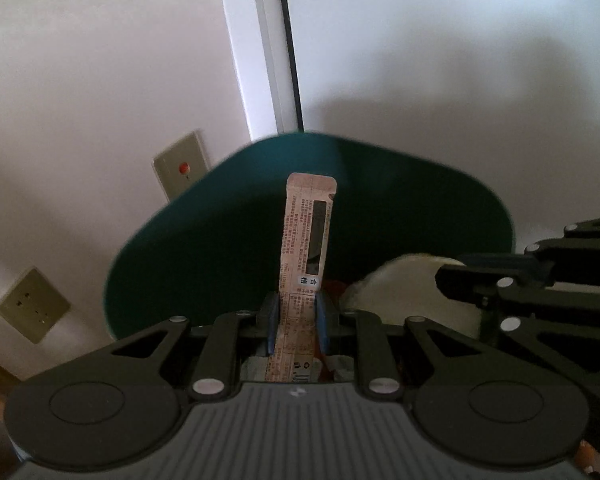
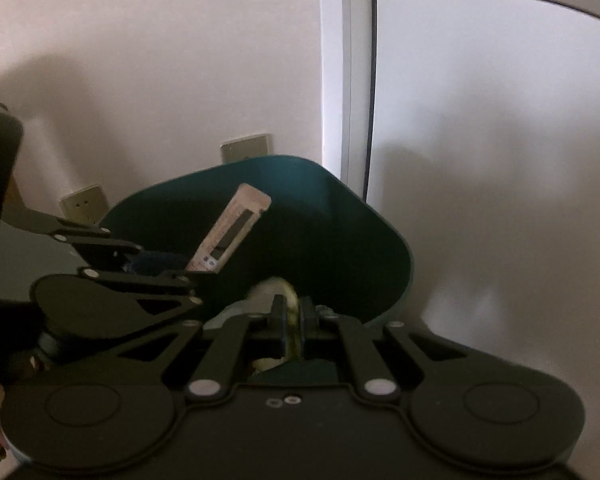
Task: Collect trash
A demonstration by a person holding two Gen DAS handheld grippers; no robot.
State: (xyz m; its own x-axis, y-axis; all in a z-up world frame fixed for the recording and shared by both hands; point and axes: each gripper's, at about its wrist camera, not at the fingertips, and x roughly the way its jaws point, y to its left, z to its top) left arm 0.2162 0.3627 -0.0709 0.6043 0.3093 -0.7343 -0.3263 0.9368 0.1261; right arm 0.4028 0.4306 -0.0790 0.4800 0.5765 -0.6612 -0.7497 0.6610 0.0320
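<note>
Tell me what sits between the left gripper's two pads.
A long printed paper sachet, clamped upright in the left gripper over the green bin. The left wrist view shows it best.

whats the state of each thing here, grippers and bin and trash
left gripper: shut on the sachet wrapper, which stands upright over the bin
right gripper: jaws close around the crumpled tissue; grip unclear
green bin: open, trash inside
wall sockets: nothing plugged in
</note>
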